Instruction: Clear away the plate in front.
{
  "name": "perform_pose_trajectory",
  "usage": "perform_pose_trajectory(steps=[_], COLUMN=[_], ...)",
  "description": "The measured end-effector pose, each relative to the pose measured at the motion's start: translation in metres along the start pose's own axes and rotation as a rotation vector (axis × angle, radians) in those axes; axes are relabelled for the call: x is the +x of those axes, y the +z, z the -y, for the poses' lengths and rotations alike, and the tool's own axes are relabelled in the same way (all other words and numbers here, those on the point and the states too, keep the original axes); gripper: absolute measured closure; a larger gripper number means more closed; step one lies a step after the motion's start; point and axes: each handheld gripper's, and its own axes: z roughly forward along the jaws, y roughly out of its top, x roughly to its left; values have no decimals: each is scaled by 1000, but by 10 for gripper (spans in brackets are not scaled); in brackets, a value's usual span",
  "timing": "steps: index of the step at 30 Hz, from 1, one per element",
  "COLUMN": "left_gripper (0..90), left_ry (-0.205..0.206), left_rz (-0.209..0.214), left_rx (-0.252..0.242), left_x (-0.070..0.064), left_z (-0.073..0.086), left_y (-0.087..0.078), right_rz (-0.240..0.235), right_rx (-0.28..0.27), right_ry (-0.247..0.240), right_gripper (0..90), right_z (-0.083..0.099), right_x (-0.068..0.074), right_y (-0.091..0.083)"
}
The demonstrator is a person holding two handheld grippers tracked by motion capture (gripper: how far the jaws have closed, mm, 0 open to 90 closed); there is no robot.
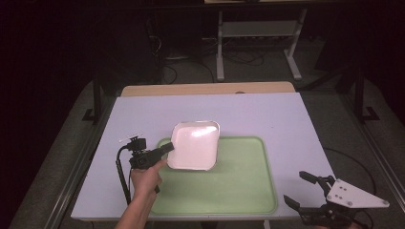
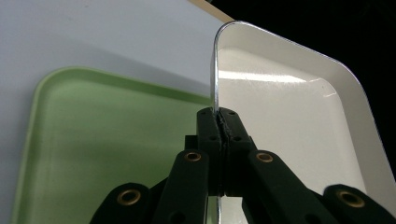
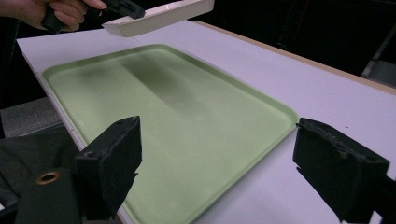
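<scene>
White tabletop carries a green tray. Our left gripper pinches the rim of a white square dish, holding it above the tray's far-left corner. Our right gripper hovers wide open, near the tray's right edge.

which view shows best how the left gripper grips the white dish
The left gripper view: the left gripper is shut on the white dish's rim, seen edge-on. The high view shows the whole dish from above; the right gripper view shows it lifted above the tray.

Both claws are black with brass-ringed screw holes; the right claw carries a grey three-cornered plate.
</scene>
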Motion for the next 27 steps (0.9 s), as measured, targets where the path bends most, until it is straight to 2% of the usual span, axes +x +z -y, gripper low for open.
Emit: perform_pose_trajectory(steps=[13, 18, 22, 27], left_gripper=[888, 888, 888, 888], left_ry=[7, -8, 8, -2], left_rz=[7, -18, -48, -57], left_rx=[-6, -11, -12, -1], left_x=[-12, -15, -17, -17], left_z=[18, 32, 44, 55], left_y=[-3, 0, 4, 10], right_rz=[-1, -1, -2, -6], right_rx=[-6, -9, -10, -8], right_ry=[-7, -9, -13, -15], right_gripper=[148, 149, 149, 150], right_z=[-1, -1, -2, -2], right_x=[2, 2, 3, 4], right_y=[-2, -3, -4, -3])
